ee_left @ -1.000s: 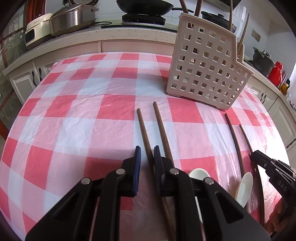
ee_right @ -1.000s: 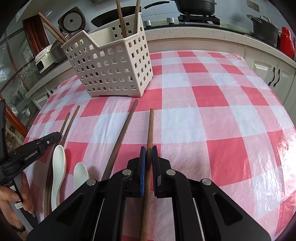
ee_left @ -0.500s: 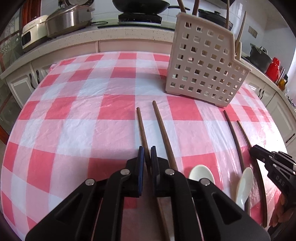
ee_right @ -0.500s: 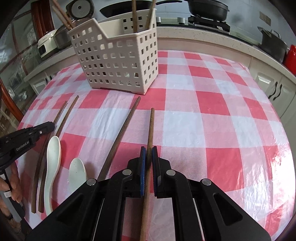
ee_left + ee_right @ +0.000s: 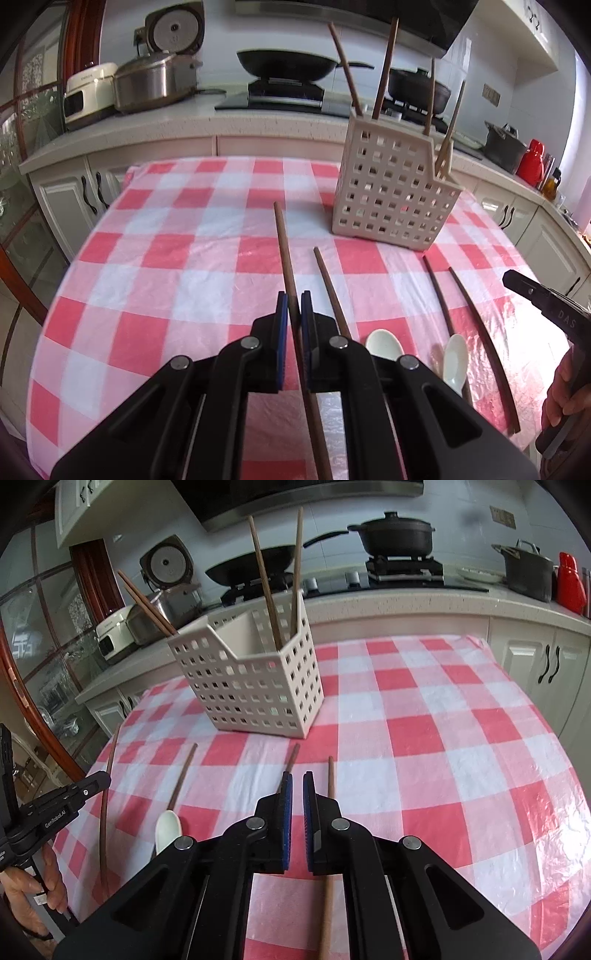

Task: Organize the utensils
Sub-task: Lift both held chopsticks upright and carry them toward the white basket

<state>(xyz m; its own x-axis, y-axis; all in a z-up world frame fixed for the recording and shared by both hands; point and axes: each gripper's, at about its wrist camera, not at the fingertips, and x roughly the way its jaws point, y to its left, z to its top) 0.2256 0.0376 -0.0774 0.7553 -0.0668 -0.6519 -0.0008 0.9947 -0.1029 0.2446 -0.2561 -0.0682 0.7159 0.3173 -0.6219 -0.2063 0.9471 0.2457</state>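
Observation:
My left gripper (image 5: 294, 301) is shut on a long wooden chopstick (image 5: 283, 243) and holds it lifted, tip pointing forward. A second chopstick (image 5: 330, 290) lies on the checked cloth to its right. My right gripper (image 5: 297, 781) stands slightly open with nothing between its pads, raised above the table; one chopstick (image 5: 330, 779) lies just right of it and another (image 5: 293, 758) just left. The white perforated utensil holder (image 5: 391, 192) stands on the table with several chopsticks upright in it; it also shows in the right wrist view (image 5: 251, 686).
Two white spoons (image 5: 384, 345) (image 5: 455, 360) and two dark chopsticks (image 5: 439, 299) lie near the table's front right. In the right wrist view a spoon (image 5: 167, 829) and chopsticks (image 5: 181, 779) lie left. Counter with pots and stove behind.
My left gripper has shut on the chopstick and lifted it off the cloth. My right gripper has let go of its chopstick, opened slightly and risen; that chopstick lies on the table.

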